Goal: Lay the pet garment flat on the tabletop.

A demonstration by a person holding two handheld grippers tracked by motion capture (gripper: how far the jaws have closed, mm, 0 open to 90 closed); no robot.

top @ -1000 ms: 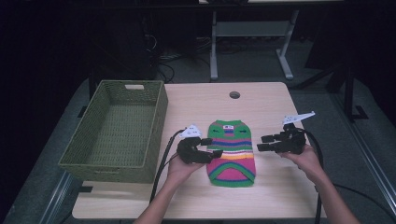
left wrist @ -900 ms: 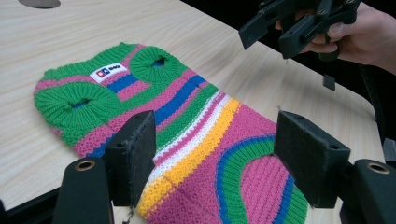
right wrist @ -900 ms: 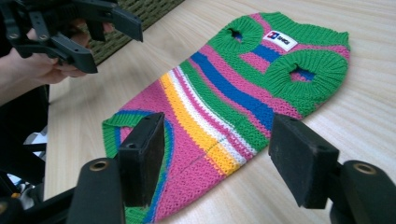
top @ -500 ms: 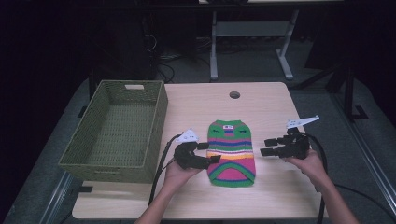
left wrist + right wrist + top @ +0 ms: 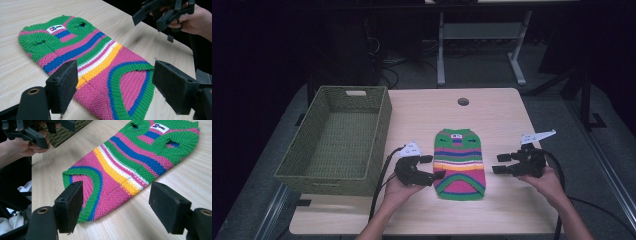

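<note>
- A striped knitted sweater [image 5: 460,162] lay flat on the table [image 5: 502,117], neck end away from the person, near a green woven basket [image 5: 337,137] at the left.
- The left gripper [image 5: 428,167] sat just beside the sweater's left edge with its jaws spread wide and nothing held.
- The right gripper [image 5: 504,164] hovered near the right edge, apart from the knit, equally wide open and empty.
- Judged step: seizing the garment at both sides. Each lower jaw should slide under the ribbed hem [image 5: 125,82] so both layers are pinched.
- Symmetrical grips would likely prevent bunching.
</note>
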